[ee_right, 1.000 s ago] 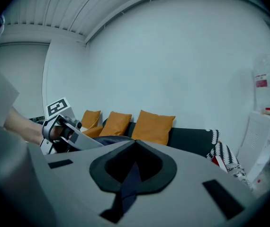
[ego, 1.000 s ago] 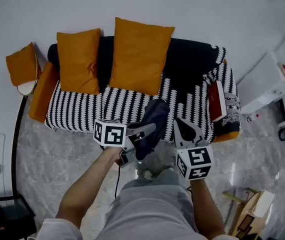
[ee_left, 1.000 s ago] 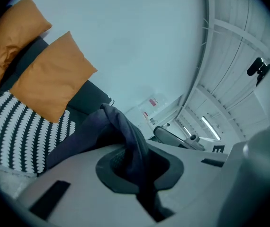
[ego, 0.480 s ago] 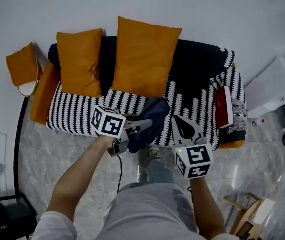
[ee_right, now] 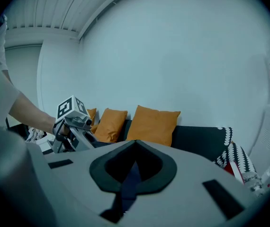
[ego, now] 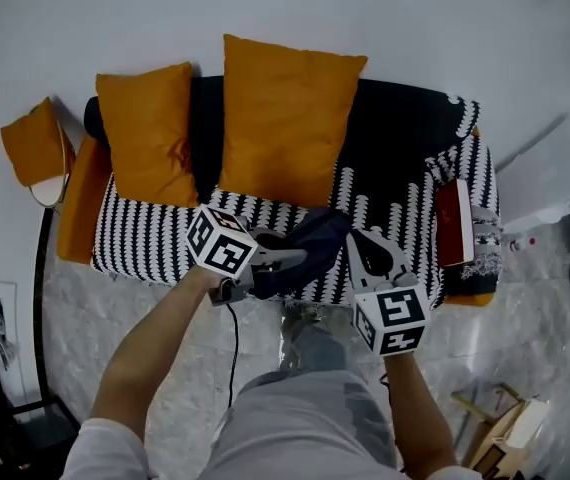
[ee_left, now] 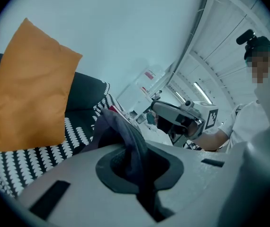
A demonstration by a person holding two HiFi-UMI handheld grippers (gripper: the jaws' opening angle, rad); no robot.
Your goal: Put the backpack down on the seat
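The dark navy backpack point(ego: 313, 246) hangs between my two grippers, over the front edge of the black-and-white striped sofa seat point(ego: 150, 236). My left gripper point(ego: 298, 257) is shut on a fold of the backpack's fabric point(ee_left: 121, 134), which bunches up between its jaws. My right gripper point(ego: 361, 240) is shut on a dark blue strap point(ee_right: 131, 176) that runs down through its jaws. In the left gripper view the right gripper point(ee_left: 182, 119) shows beyond the bag. Where the strap joins the bag is hidden.
Two big orange cushions point(ego: 287, 118) point(ego: 147, 133) lean on the black sofa back. A smaller orange cushion point(ego: 31, 143) sits past the left armrest. A red book point(ego: 455, 223) lies at the seat's right end. White furniture point(ego: 563, 176) stands to the right.
Both grippers and the backpack have moved forward towards the sofa; the bag now hangs over the seat's front edge instead of the floor. Both grips are unchanged.
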